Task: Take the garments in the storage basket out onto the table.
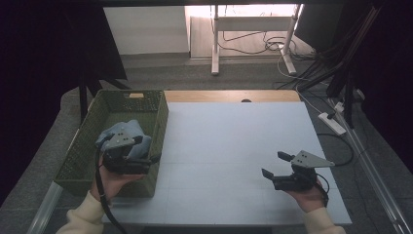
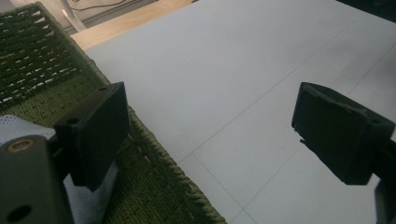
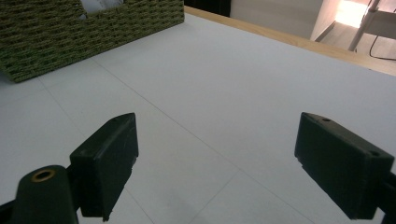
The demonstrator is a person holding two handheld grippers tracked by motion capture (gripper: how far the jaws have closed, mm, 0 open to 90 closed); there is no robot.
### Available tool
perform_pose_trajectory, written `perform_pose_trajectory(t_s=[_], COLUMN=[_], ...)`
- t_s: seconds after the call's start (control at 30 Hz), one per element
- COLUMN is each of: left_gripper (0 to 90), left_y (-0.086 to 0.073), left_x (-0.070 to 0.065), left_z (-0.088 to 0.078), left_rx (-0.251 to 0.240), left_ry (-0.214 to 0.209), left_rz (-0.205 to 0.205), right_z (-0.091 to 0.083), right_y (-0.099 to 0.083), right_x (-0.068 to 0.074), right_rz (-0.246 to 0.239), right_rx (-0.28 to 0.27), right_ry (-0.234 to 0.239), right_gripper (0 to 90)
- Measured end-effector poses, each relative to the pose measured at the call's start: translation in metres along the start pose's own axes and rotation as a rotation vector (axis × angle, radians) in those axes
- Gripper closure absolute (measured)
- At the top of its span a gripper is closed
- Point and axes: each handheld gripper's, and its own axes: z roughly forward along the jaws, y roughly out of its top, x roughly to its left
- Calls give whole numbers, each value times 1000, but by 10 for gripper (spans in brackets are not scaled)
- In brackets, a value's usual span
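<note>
Basket (image 1: 158, 117): green, woven, at the table's left edge, long axis running away from you. Your left gripper (image 1: 139, 146) hangs over its near right corner, so the basket lies under it and to its left. In the left gripper view the rim (image 2: 154, 154) runs diagonally between the two jaws.

Cloth (image 1: 127, 130): pale blue, bunched, inside the basket. It sits just beside and below your left gripper, on the basket side. In the left gripper view a corner of it (image 2: 18, 126) shows behind the left-hand jaw; whether that jaw touches it, you cannot tell from these angles.

Left gripper, state: jaws spread wide, nothing between them but basket rim and bare table (image 2: 224, 70). Holds nothing.

Table: white, bare across the middle, between your two tools.

Right gripper (image 1: 273, 165): held low over the table's near right part, pointing left toward the basket, well apart from it. In the right gripper view the basket wall (image 3: 93, 28) stands far ahead and to the left.

Right gripper, state: jaws spread wide, empty, touching nothing.

Judgement: your left hand is by far the nearer to the cloth; any pick would go down and to its left.
</note>
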Motion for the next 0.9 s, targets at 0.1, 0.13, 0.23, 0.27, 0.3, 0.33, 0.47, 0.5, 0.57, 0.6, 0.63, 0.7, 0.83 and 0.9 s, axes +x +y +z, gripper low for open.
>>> perform_pose_trajectory(t_s=[0.1, 0.13, 0.23, 0.27, 0.3, 0.33, 0.47, 0.5, 0.57, 0.6, 0.63, 0.7, 0.83, 0.9], left_gripper=[124, 124, 124, 124, 124, 124, 124, 124, 126, 128, 128, 128, 128, 128], left_y=[2, 3, 5, 5, 6, 8, 11, 11, 12, 13, 14, 15, 16, 17], left_x=[2, 2, 5, 5, 5, 6, 8, 8, 10, 11, 13, 14, 20, 23], left_z=[1, 1, 1, 1, 1, 1, 1, 1, 0, 0, 1, 0, 0, -1], left_rx=[1, 0, 0, 0, -1, 0, -1, -1, 2, 5, 12, 11, 10, 10], left_ry=[2, 3, 6, 6, 7, 9, 14, 14, 19, 23, 31, 32, 44, 48], left_rz=[-2, -1, -3, -3, -5, -3, 2, 2, 1, -2, -10, -12, -18, -22], right_z=[0, 0, 1, 1, 1, 1, 2, 2, 2, 2, 2, 3, 3, 3], right_y=[0, 0, 0, 0, -1, -1, -1, -1, -1, -1, -1, -1, -1, -2], right_x=[0, 0, 0, 0, 0, 0, 1, 1, 1, 1, 1, 1, 1, 1], right_rz=[2, 0, -3, -3, -6, -7, -9, -11, -11, -12, -13, -14, -12, -14], right_rx=[-1, -1, 6, 6, 8, 10, 11, 13, 14, 16, 18, 21, 20, 24], right_ry=[5, 4, 3, 3, 0, 0, -1, 0, 4, 5, 4, 3, 1, 1], right_gripper=[139, 139, 139, 139, 138, 138, 138, 139, 139, 138, 139, 138, 138, 139])
